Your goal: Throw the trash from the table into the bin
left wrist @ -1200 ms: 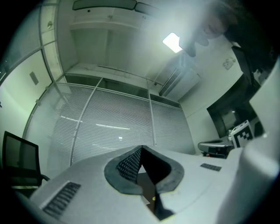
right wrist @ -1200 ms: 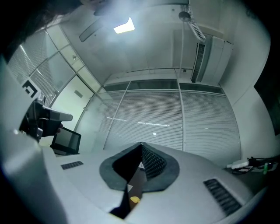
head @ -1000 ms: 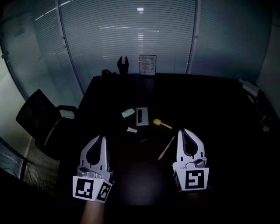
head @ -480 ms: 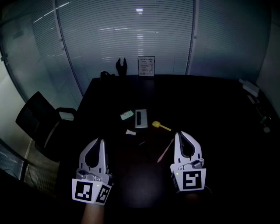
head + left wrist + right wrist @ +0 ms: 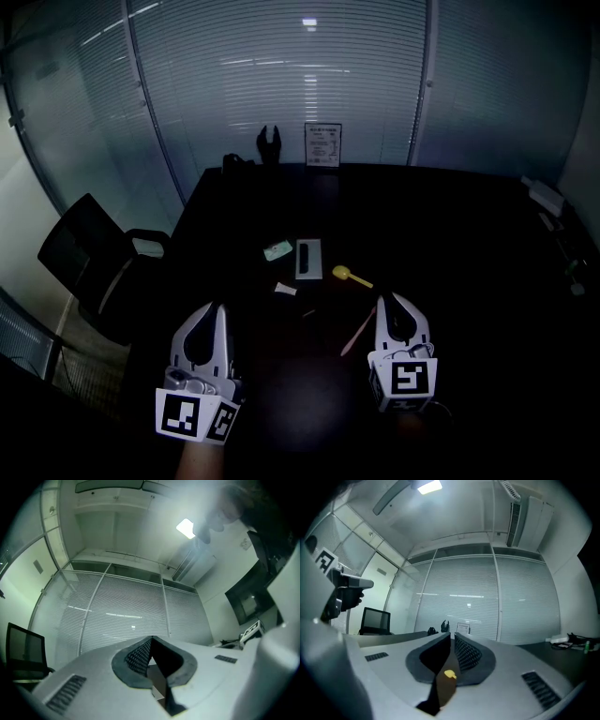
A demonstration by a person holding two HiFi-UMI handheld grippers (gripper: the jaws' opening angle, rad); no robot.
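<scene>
Trash lies mid-table in the head view: a green-white wrapper [image 5: 277, 250], a grey card with a black strip [image 5: 307, 259], a yellow spoon [image 5: 349, 275], a small white scrap [image 5: 285, 289] and a pink stick [image 5: 357, 330]. My left gripper [image 5: 217, 307] hovers at the near left with its jaws together and nothing in them [image 5: 151, 638]. My right gripper [image 5: 390, 300] is shut and empty just right of the pink stick. In the right gripper view [image 5: 452, 634] the yellow spoon [image 5: 450, 674] shows through the gap behind the tips. No bin is visible.
A black office chair [image 5: 89, 258] stands off the table's left edge. At the far edge are a framed sign [image 5: 323, 144] and a dark claw-shaped object [image 5: 270, 143]. Small items [image 5: 547, 197] lie along the right edge. Glass walls with blinds close the room.
My right gripper has sunk and drawn back toward the near edge, still shut. The left gripper has stayed put. The trash has not moved.
</scene>
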